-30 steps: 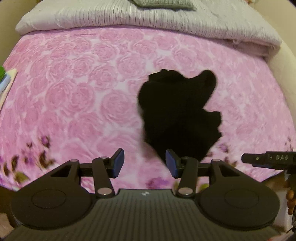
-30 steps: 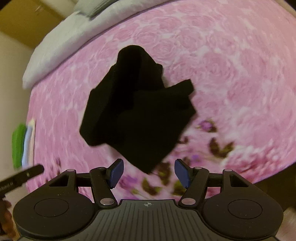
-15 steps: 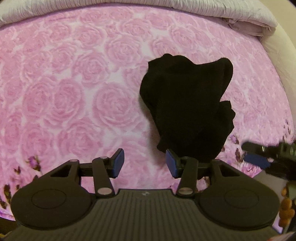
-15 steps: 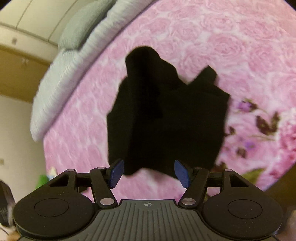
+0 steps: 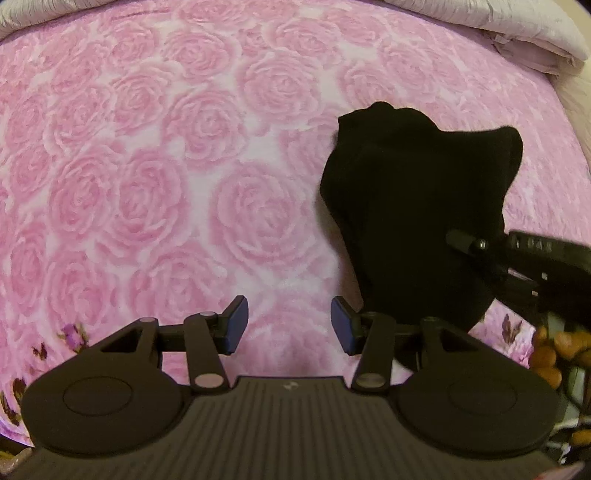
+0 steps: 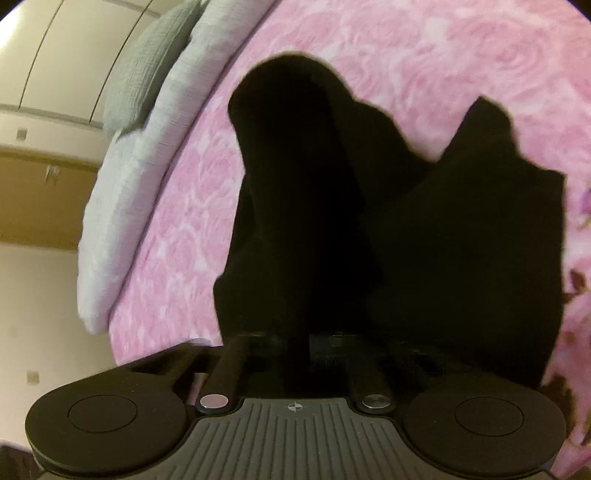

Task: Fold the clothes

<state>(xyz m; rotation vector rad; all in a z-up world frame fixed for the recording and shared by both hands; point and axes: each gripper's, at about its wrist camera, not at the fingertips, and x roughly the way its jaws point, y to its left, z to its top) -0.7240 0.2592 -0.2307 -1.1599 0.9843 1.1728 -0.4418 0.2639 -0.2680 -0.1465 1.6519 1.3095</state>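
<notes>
A crumpled black garment (image 5: pixel 413 206) lies on the pink rose-patterned bedspread (image 5: pixel 184 166). My left gripper (image 5: pixel 288 325) is open and empty, just above the bedspread to the left of the garment's near edge. My right gripper (image 6: pixel 306 343) has its fingers drawn close together at the garment's (image 6: pixel 369 221) near edge, with a fold of black cloth between them. The blue pads are hidden in the dark cloth. In the left wrist view the right gripper (image 5: pixel 480 247) reaches in over the garment from the right.
A folded grey-white blanket (image 5: pixel 498 29) lies along the far edge of the bed; it and a grey pillow (image 6: pixel 147 66) show in the right wrist view. A cream wall and brown panel (image 6: pixel 37 203) stand to the left.
My right gripper moved forward onto the garment's near edge and closed from open. My left gripper moved lower and closer to the bedspread, staying open.
</notes>
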